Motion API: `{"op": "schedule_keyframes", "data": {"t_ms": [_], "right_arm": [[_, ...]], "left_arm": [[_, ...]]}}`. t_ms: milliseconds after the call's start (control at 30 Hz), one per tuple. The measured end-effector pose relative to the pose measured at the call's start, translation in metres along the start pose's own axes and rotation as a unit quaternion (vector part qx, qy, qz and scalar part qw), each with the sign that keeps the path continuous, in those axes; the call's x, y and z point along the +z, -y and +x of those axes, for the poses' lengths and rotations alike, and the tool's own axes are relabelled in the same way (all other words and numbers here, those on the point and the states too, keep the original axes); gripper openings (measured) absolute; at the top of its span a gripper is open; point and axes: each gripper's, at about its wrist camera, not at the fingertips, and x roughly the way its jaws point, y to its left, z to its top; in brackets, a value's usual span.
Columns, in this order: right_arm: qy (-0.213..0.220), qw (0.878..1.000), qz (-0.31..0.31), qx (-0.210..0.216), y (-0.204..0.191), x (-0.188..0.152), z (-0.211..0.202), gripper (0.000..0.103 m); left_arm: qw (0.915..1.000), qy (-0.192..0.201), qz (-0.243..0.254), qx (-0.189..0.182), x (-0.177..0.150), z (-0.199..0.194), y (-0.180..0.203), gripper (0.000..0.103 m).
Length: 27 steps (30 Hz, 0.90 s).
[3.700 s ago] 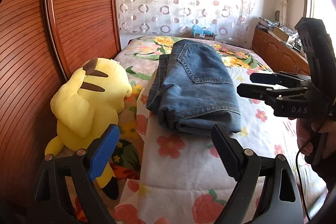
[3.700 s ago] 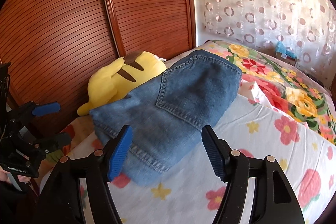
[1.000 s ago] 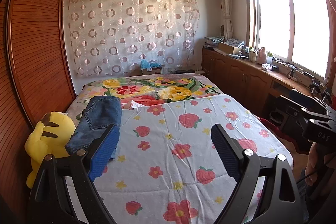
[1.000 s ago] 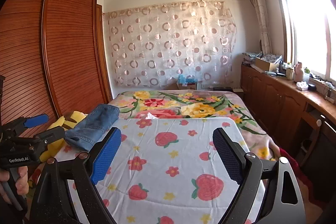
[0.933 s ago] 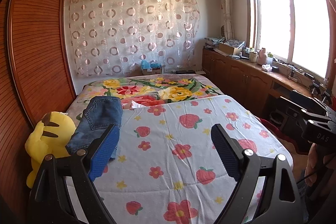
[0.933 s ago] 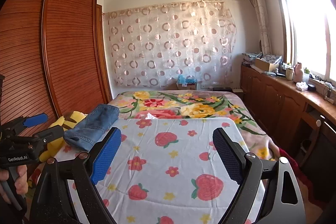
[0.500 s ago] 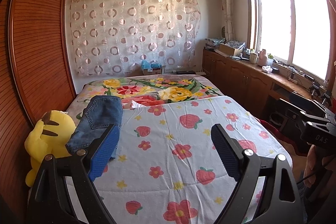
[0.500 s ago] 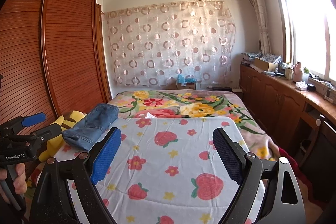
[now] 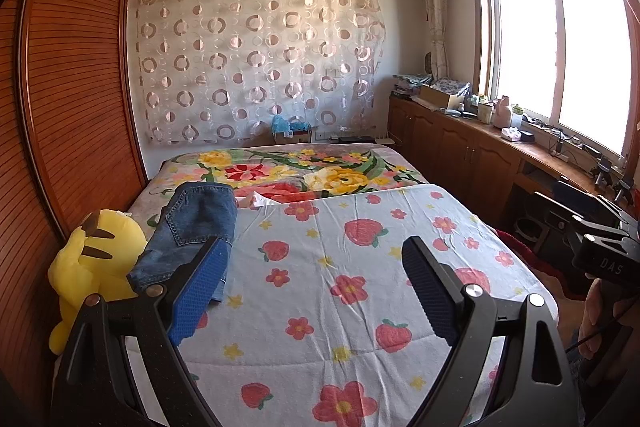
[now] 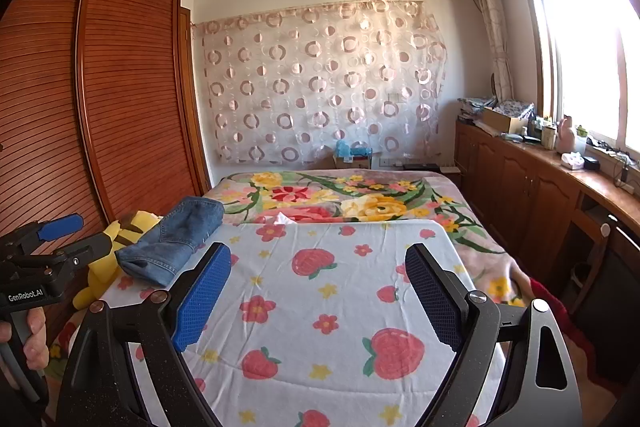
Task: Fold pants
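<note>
On the bed's left edge, the folded jeans [image 9: 192,231] lay beside the yellow plush toy [image 9: 94,263], far smaller in my views than seconds earlier, when they filled them. My left gripper [image 9: 316,291] and right gripper [image 10: 320,299] hung above the strawberry-print quilt [image 9: 340,267], jaws spread wide, both empty.
</note>
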Motion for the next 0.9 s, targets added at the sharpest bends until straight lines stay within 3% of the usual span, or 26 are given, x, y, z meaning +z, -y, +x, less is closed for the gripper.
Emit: {"op": "schedule_keyframes", "data": {"t_ms": [900], "right_arm": [[0.000,1.000,0.001,-0.001,-0.0007,-0.0010,-0.0006,0.090]], "left_arm": [[1.0000,0.002,0.000,0.002,0.0006,-0.0018,-0.0036,0.089]]}}
